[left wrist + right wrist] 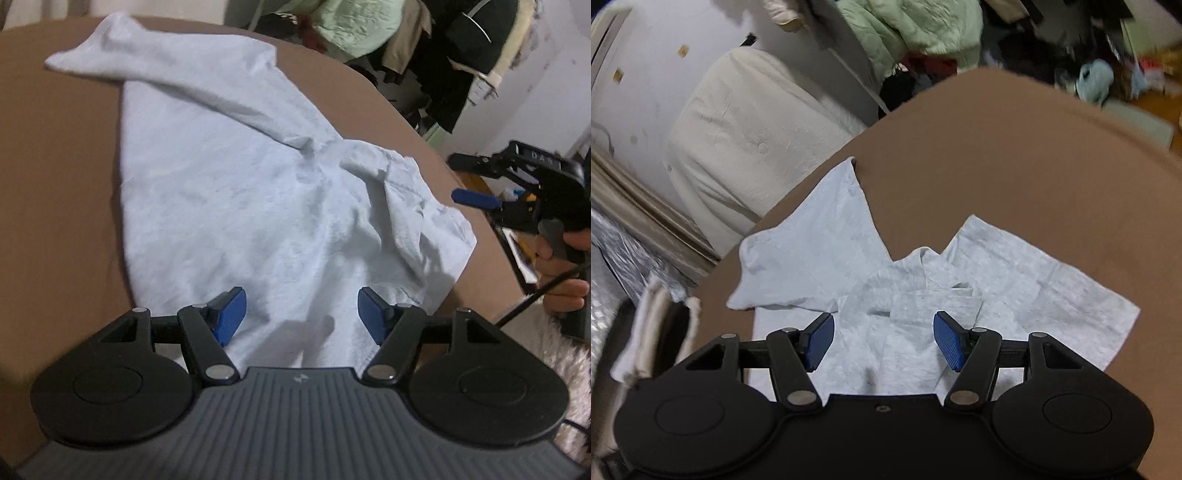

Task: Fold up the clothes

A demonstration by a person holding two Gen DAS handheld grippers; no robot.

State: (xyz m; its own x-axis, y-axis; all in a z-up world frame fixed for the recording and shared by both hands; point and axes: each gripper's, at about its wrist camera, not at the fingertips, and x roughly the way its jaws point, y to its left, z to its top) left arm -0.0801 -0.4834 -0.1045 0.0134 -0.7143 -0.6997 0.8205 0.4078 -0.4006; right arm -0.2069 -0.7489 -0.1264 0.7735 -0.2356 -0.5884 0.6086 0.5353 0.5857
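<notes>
A pale grey-blue T-shirt [229,184] lies rumpled on a brown surface [55,166], one sleeve stretched toward the far left and the collar area bunched at the right. My left gripper [301,314] hovers low over the shirt's near edge, its blue pads wide apart and nothing between them. In the right wrist view the same shirt [827,236] spreads below my right gripper [884,339], which is open over the creased middle, gripping nothing. The right gripper [476,181] also shows at the right edge of the left wrist view, held by a hand [561,273].
The brown surface [1015,166] drops off at the far and right sides. Beyond it lie piled clothes and a pale green quilt [916,29], and a cream padded bundle [746,133] leans at the left. A fluffy white rug [569,369] lies at the lower right.
</notes>
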